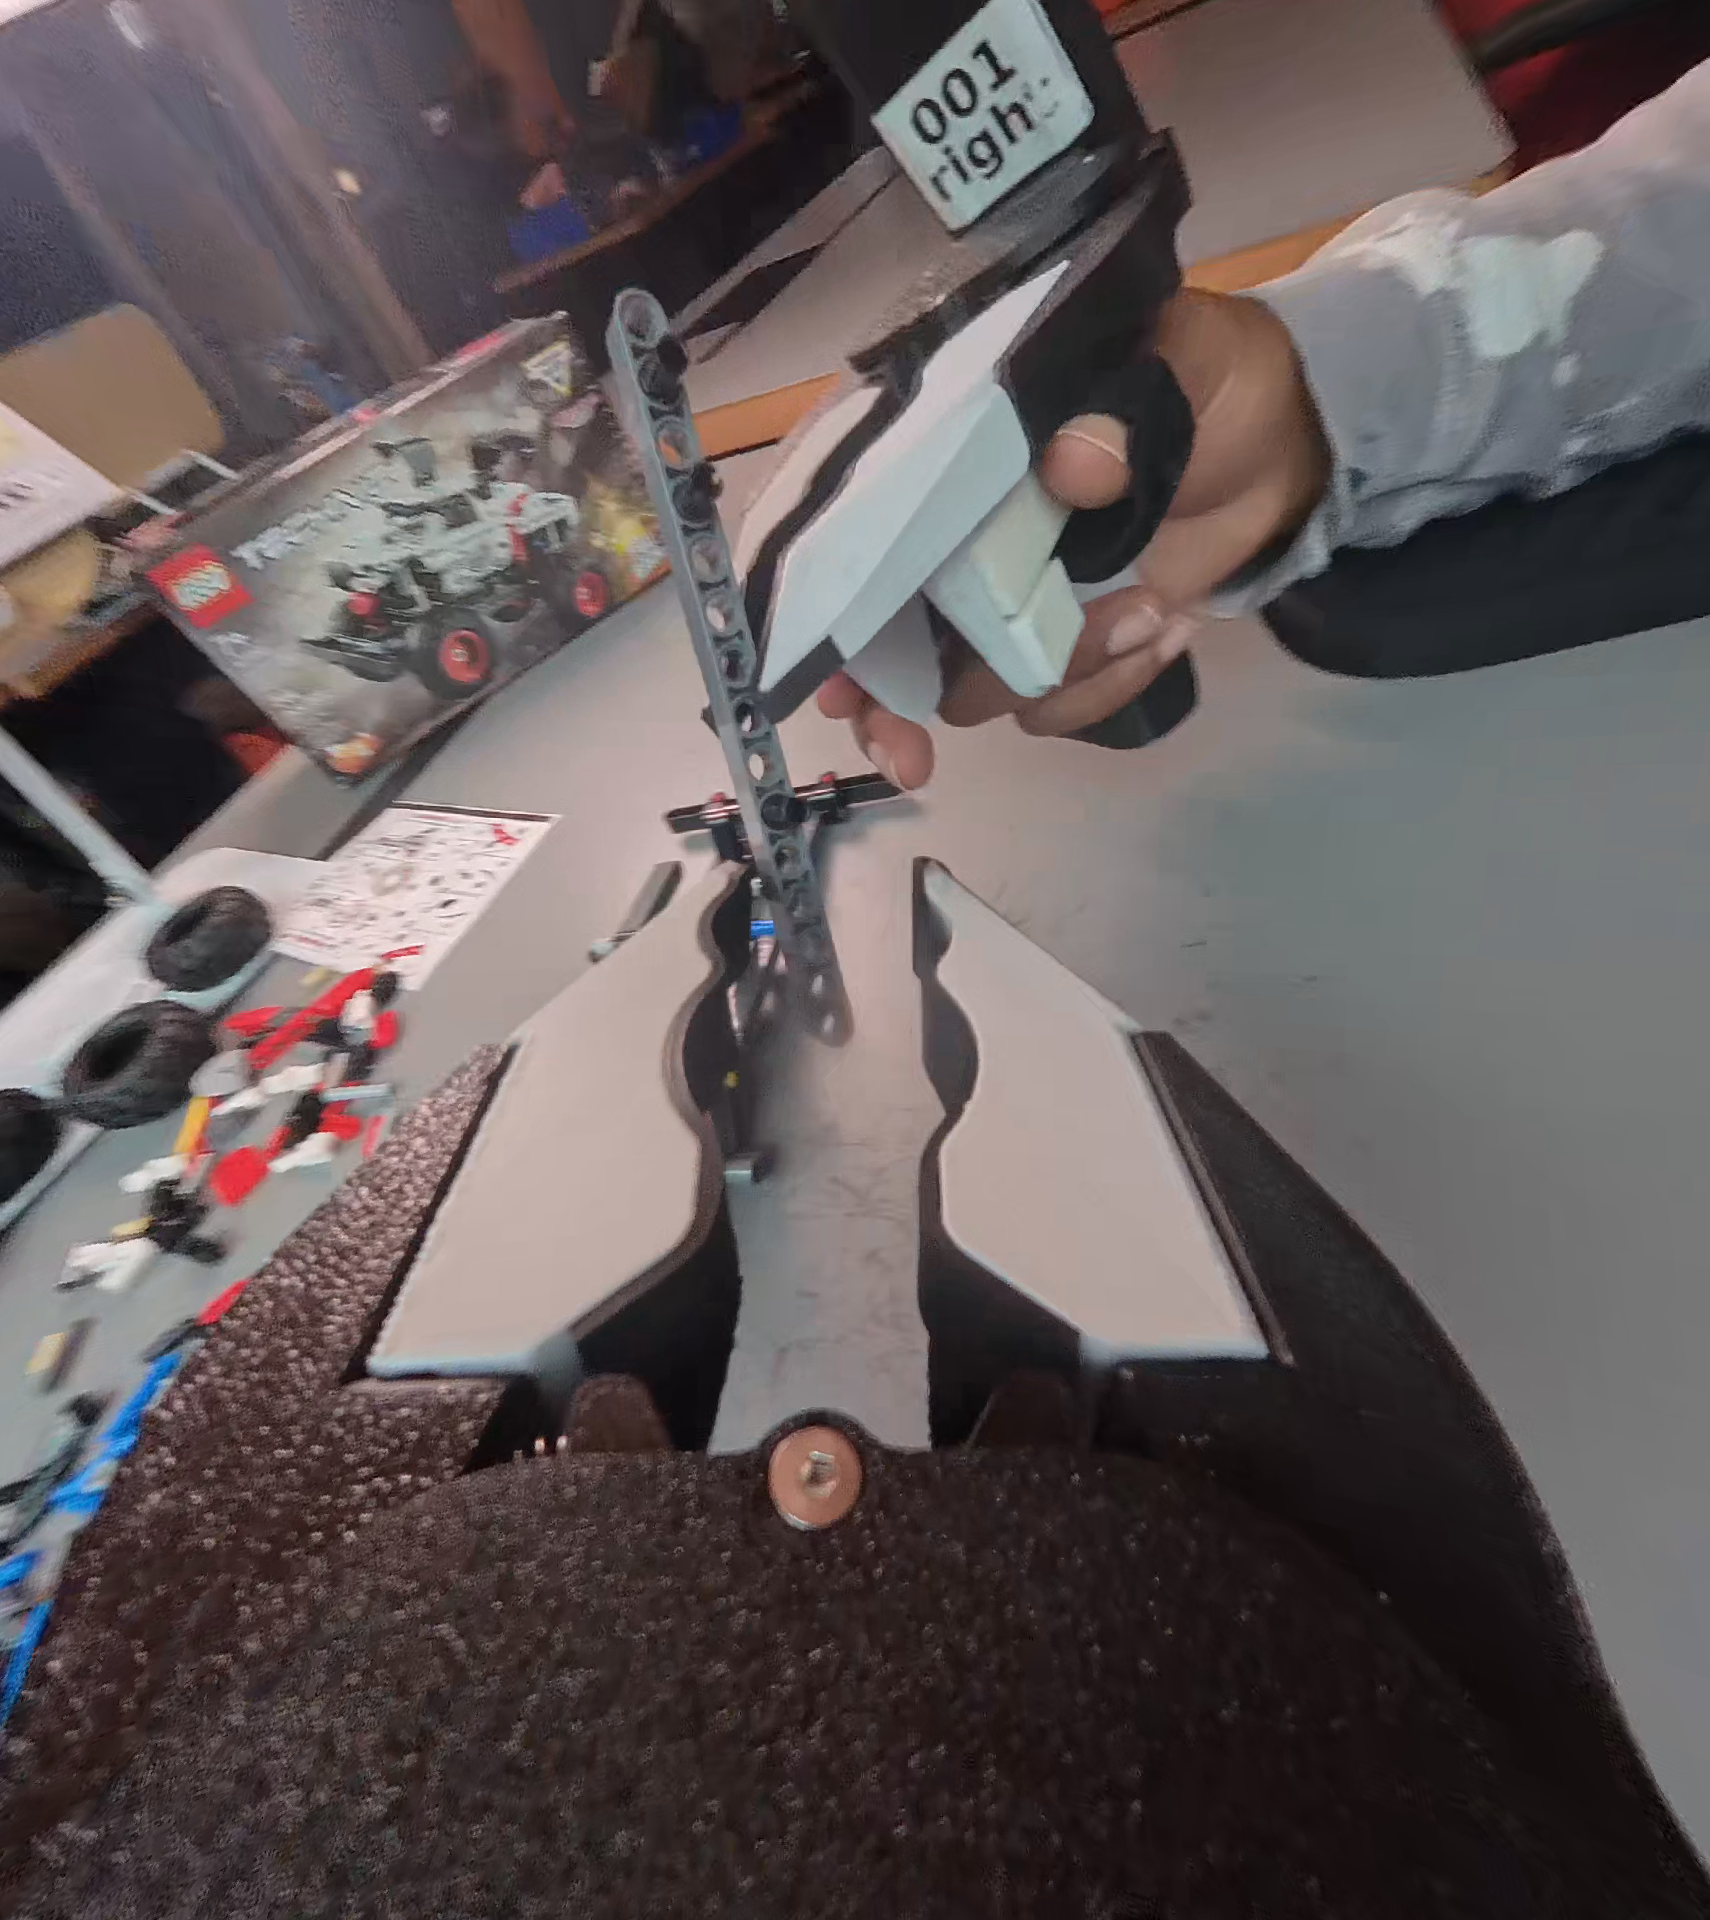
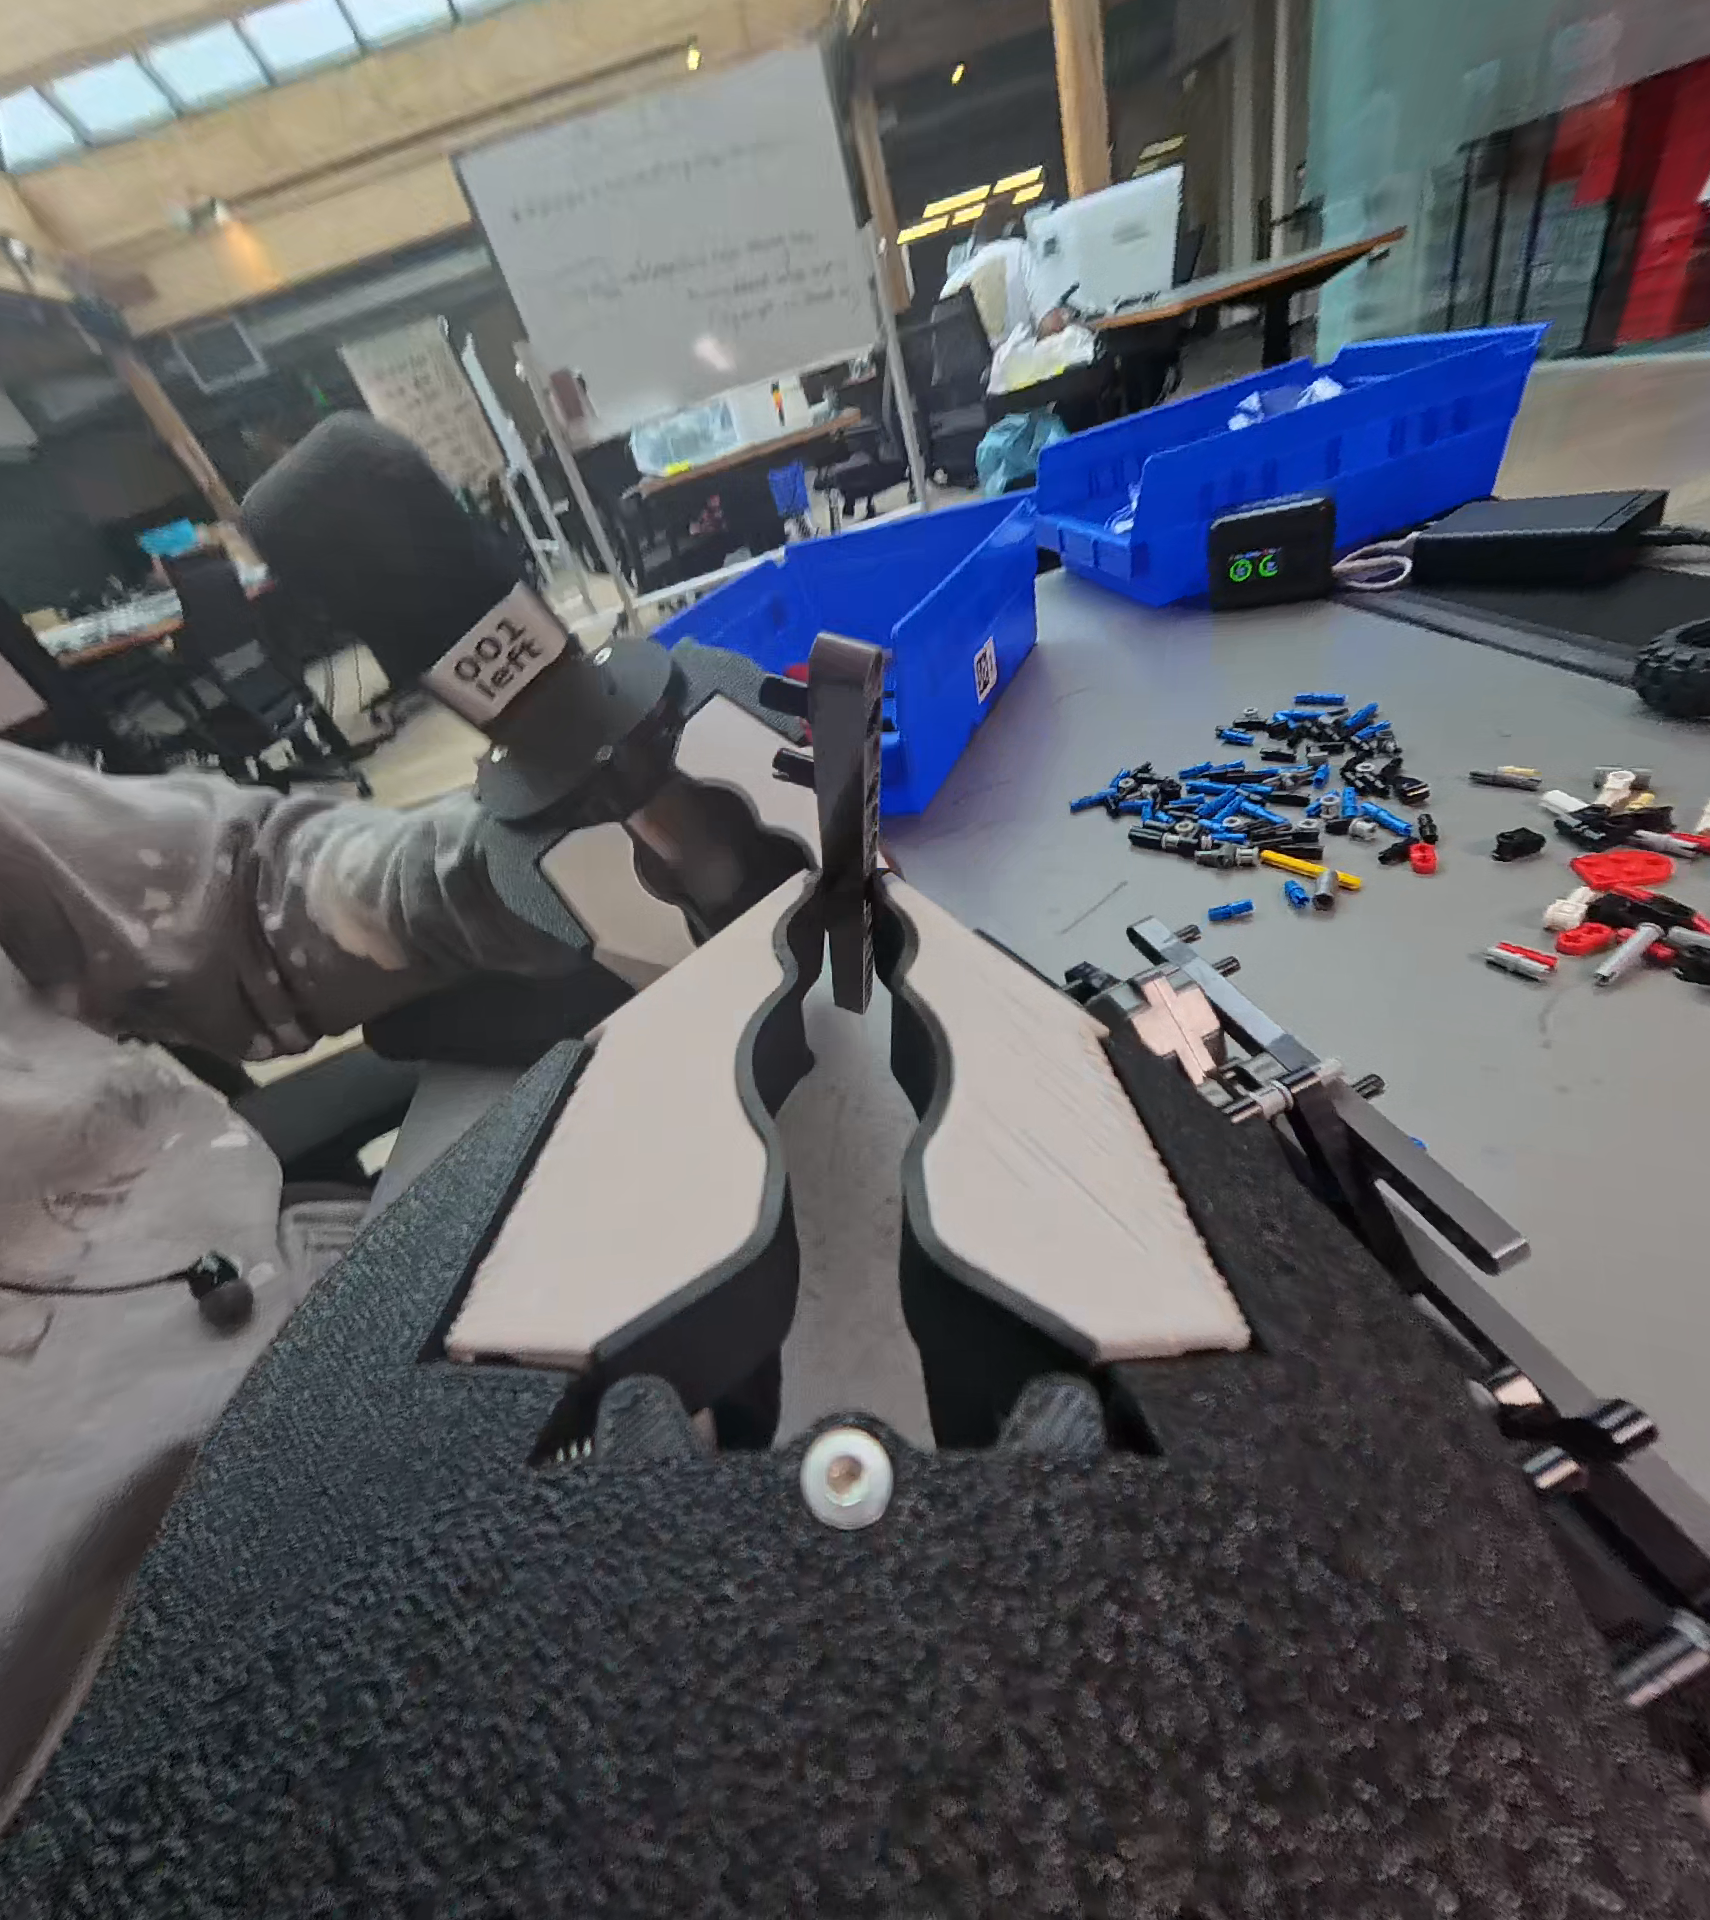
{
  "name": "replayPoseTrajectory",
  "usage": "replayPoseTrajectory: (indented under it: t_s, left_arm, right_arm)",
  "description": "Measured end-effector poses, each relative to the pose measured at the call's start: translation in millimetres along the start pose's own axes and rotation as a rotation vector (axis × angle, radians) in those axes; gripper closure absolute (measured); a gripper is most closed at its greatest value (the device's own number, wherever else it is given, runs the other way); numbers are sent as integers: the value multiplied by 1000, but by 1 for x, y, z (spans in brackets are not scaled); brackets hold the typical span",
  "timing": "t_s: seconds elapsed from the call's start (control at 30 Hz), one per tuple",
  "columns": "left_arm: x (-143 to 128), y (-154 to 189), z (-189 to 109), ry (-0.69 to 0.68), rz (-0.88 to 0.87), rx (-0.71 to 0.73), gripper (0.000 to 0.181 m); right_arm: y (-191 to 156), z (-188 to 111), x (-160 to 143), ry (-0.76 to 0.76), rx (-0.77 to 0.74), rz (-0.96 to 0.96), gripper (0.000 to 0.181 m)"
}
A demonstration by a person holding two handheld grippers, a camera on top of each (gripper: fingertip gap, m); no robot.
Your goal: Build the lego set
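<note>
Right gripper (image 2: pixel 846 914) pinches long grey beam (image 2: pixel 849 821) by its lower end, upright above grey table (image 2: pixel 1609 1122). Left gripper (image 1: pixel 825 883) spread, empty, beside it. Beam looks light, stiff, slick; likely grip flat faces mid-length, clear of protruding pins.

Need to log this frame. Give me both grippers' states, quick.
Left gripper: open, holding nothing.
Right gripper: shut on the long grey holed lego beam.
</note>
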State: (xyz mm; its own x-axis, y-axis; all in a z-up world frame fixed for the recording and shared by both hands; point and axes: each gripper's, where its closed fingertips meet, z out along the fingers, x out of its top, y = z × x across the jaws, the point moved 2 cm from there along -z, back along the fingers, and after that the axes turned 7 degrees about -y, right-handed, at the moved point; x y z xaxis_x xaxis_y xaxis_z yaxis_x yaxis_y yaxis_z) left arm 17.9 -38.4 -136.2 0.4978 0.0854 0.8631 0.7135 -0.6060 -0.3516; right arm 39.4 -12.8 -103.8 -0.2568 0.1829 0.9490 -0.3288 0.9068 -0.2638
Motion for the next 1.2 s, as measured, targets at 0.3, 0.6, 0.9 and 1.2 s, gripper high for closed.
replayPoseTrajectory:
  t_s: [0.3,0.6,0.9,1.2]
  left_arm:
    - [17,11,-20,116,-395,-471,145]
    - [25,5,-32,230,-451,-457,173]
    - [38,-39,-51,536,-646,-277,173]
    - [-8,-22,-32,133,-482,-388,151]
  right_arm:
    - [-26,-1,-32,-626,196,-296,173]
    - [-33,16,-15,-420,210,-291,170]
    - [-15,21,-15,-180,-73,-292,171]
    - [20,-30,-37,-419,-30,-361,173]
